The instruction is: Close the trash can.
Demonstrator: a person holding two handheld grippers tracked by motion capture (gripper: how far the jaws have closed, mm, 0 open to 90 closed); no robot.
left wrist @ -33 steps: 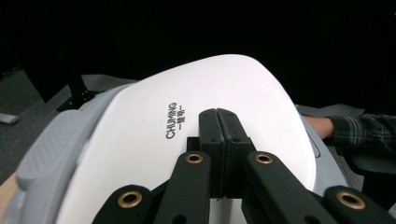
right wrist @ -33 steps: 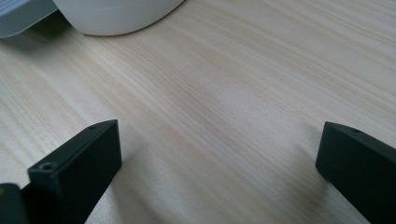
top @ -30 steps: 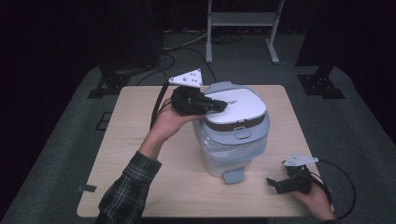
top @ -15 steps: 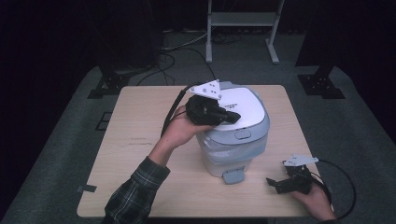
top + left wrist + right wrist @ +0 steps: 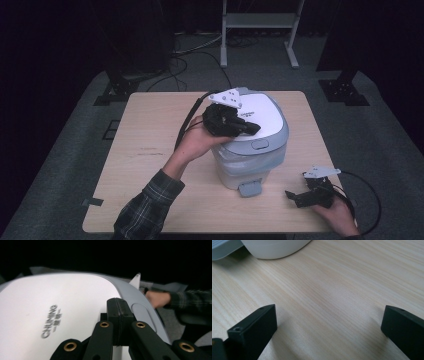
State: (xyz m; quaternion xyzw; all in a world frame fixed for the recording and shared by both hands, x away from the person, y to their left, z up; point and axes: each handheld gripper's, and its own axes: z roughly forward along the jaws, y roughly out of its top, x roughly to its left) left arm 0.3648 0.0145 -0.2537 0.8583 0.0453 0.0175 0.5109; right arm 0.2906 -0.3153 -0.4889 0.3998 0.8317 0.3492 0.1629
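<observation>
**Closed gripper over the cooker lid, open gripper idle at the table's corner**

A dark room with grey carpet surrounds a pale wooden table (image 5: pixel 150 150); a metal stand (image 5: pixel 260 30) rises behind it. On the table, right of centre, stands a white and grey rice cooker (image 5: pixel 250 150), lid down, a grey flap at the foot of its front. The lid (image 5: pixel 50 305) is white and bears the word CHUMING.

The person's left hand (image 5: pixel 192 142), in a plaid sleeve, holds the left gripper (image 5: pixel 250 127) over the lid's near-left part, its cable looping off toward the table's far side. In the left gripper view the two black jaws are pressed flat together with nothing between them, their tips low over the lid; whether they touch it I cannot tell.

The right gripper (image 5: pixel 295 197) lies on the table near its front right corner, well apart from the cooker, in the right hand (image 5: pixel 340 215). Its jaws stand wide apart over bare wood, holding nothing.
</observation>
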